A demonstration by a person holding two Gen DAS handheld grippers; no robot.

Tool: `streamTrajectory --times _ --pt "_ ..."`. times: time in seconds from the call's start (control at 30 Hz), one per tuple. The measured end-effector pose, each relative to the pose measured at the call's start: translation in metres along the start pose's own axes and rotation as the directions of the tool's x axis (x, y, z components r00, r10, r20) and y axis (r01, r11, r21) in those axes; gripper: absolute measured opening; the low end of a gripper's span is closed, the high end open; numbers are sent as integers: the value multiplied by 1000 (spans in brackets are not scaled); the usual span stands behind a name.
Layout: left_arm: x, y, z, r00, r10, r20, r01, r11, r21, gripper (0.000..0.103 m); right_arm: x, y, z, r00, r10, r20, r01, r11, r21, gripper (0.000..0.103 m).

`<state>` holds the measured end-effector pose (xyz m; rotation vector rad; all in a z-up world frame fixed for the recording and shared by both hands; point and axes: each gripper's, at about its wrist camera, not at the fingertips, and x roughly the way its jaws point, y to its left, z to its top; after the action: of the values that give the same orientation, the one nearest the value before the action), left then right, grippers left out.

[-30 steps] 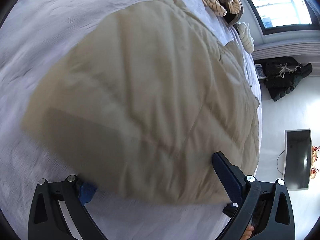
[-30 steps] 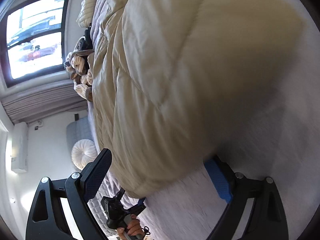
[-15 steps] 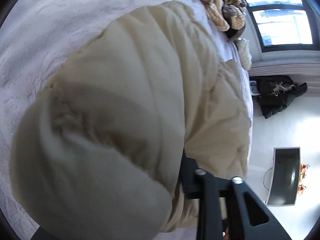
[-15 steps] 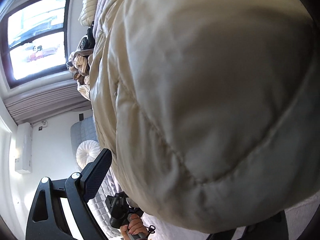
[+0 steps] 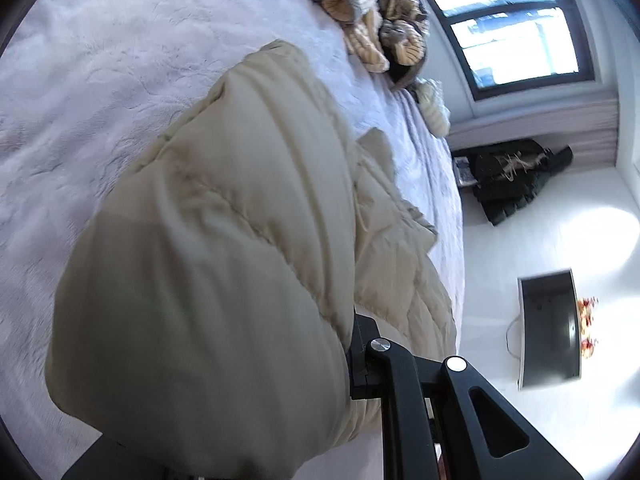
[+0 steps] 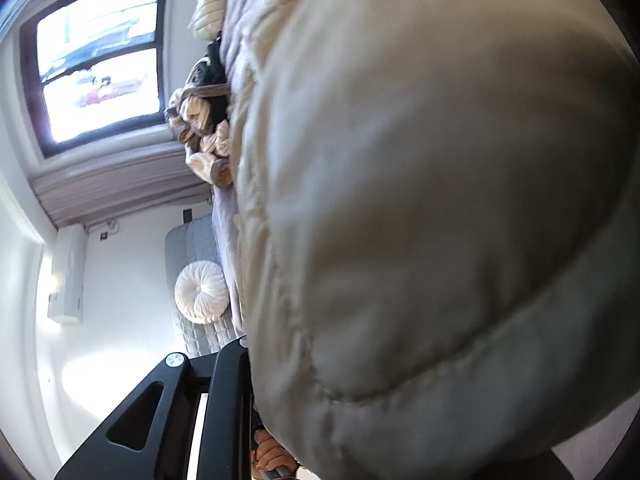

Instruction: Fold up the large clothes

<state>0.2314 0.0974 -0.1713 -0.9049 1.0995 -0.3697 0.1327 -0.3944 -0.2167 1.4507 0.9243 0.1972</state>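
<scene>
A big cream quilted puffer coat (image 5: 224, 248) lies on a bed with a pale lilac cover (image 5: 100, 60). My left gripper (image 5: 280, 412) is shut on the coat's near edge and holds it lifted; the fabric bulges over the jaws and hides one finger. The coat (image 6: 420, 200) fills most of the right wrist view. My right gripper (image 6: 320, 420) is shut on the coat's edge there too; only its left finger (image 6: 228, 400) shows, the other is behind the fabric.
A heap of striped tan clothes (image 5: 380, 40) lies at the bed's far end by the window (image 5: 512, 32). A dark coat (image 5: 516, 176) and a monitor (image 5: 548, 328) are off the bed's right side. A round white cushion (image 6: 202, 292) leans on the grey headboard (image 6: 192, 240).
Both grippers were open around the coat's near edge a second ago. They have closed on it and lifted it, so the fabric now bulges up close to both cameras.
</scene>
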Motion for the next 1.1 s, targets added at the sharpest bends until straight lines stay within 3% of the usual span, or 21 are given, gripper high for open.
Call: streamTrajectory --times 0.13,0.4,0.6,0.73,0.77,0.87,0.9,1.03,1.1 --pt "-28 2 -20 999 7 -44 -5 999 43 17 -15 5 -24 1000 -9 2 9 1000 -28 23" --pt "-82 39 -73 984 46 -174 -37 998 57 17 -54 -25 -110 1000 -25 -7 25 999 38 23" --pt "-83 71 -98 956 130 -264 -110 990 88 17 -76 -70 -144 999 -32 7 31 992 121 27" --pt "-76 79 -104 940 180 -288 -157 982 102 18 -74 -89 -147 999 -42 26 36 983 179 38" --pt "-76 77 -104 937 192 -291 -166 980 112 20 -75 -89 -148 998 -50 28 44 983 178 40" --pt "-79 70 -104 916 286 -280 -252 956 151 47 -85 -81 -153 994 -101 32 94 982 162 45" --pt "-79 67 -100 910 310 -274 -274 948 162 52 -87 -77 -154 993 -117 32 110 981 158 46" --pt "-97 62 -100 889 380 -257 -332 919 211 52 -99 -60 -163 982 -188 29 183 974 130 63" --pt "-105 56 -102 868 437 -234 -375 888 267 71 -98 -50 -166 976 -218 24 215 971 105 72"
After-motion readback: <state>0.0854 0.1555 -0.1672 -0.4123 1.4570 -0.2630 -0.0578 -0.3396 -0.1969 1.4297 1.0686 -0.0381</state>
